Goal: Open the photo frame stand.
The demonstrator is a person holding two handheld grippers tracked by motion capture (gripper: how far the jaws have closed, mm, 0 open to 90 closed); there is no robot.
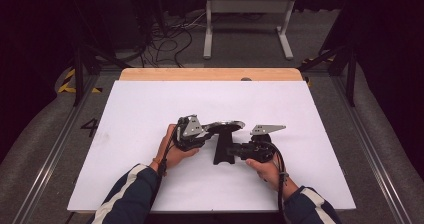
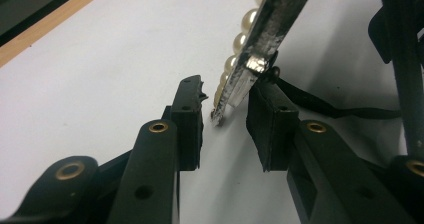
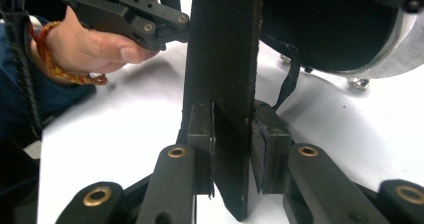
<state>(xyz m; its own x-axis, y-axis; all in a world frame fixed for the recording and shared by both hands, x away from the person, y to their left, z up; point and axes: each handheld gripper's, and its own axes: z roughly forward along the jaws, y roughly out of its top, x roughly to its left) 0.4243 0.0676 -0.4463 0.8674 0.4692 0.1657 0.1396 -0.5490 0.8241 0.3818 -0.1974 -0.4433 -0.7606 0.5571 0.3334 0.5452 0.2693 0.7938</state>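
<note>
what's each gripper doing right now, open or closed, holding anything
Left gripper: open, jaws astride the pearl-edged disc rim, pads not pressing it.
Right gripper: closed on the black stand post.

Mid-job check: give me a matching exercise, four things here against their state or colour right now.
1 left gripper
2 right gripper
3 pearls
4 table cover

A white
B shut on black post
C jaws apart astride silvery rim
D in a row along that rim

Pairs: 1-C, 2-B, 3-D, 4-A
</note>
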